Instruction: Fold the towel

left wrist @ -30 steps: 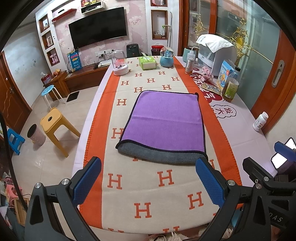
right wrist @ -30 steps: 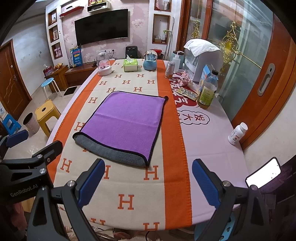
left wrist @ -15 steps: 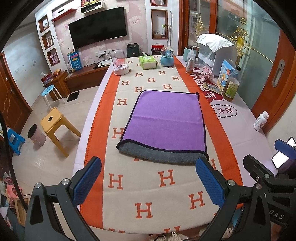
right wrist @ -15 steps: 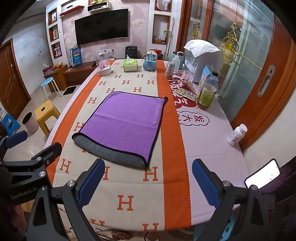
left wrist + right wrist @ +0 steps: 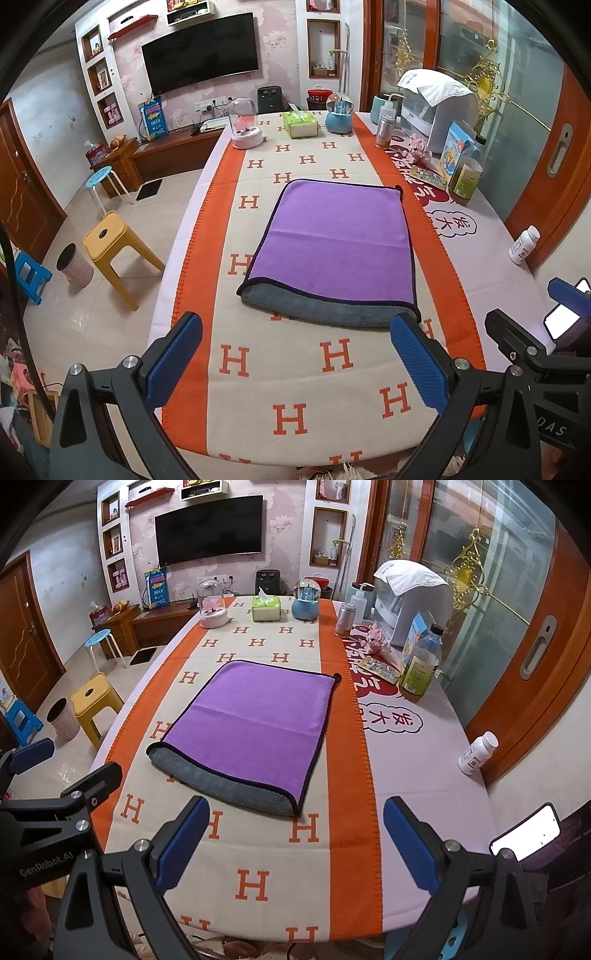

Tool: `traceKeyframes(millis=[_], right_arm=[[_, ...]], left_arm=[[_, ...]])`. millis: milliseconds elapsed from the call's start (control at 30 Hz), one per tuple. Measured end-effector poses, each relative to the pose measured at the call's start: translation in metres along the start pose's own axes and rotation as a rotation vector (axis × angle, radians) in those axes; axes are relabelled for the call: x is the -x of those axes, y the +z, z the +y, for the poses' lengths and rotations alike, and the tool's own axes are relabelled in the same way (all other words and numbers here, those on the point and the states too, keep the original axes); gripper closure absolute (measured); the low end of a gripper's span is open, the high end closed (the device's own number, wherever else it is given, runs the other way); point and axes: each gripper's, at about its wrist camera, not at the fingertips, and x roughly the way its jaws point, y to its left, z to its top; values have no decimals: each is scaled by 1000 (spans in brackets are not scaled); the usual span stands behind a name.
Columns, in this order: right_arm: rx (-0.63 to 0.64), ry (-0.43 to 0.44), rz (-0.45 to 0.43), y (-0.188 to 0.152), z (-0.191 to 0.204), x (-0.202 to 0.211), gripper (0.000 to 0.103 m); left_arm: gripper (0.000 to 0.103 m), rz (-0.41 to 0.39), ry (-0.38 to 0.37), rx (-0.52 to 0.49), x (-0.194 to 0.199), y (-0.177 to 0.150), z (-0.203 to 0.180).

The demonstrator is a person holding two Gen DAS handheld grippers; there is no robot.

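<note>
A purple towel with a dark hem lies folded flat on the orange-and-cream H-patterned cloth; its grey underside shows along the near edge. It also shows in the right wrist view. My left gripper is open and empty, held above the table's near end, short of the towel. My right gripper is open and empty, also short of the towel's near right corner. Each gripper's body shows at the edge of the other's view.
Along the table's far end stand a glass dome, a tissue box and a blue globe. Bottles, a box and an appliance line the right side; a white pill bottle and a phone lie nearer. Stools stand on the floor at left.
Both grippers have drifted very slightly; the towel sits a touch lower in both views. Nothing was grasped or released.
</note>
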Motion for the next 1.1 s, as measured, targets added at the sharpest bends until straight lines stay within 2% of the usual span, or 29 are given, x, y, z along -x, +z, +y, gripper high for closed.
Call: traceKeyframes(millis=[733,1100], right_arm=[[-7,0,-10,7,-2,-2,7],[-39,-27,-37,8,4,-2,7]], left_arm=[[2,-11,-5,-18,-1,7,5],[2,-22,-53,-65,-8,9,10]])
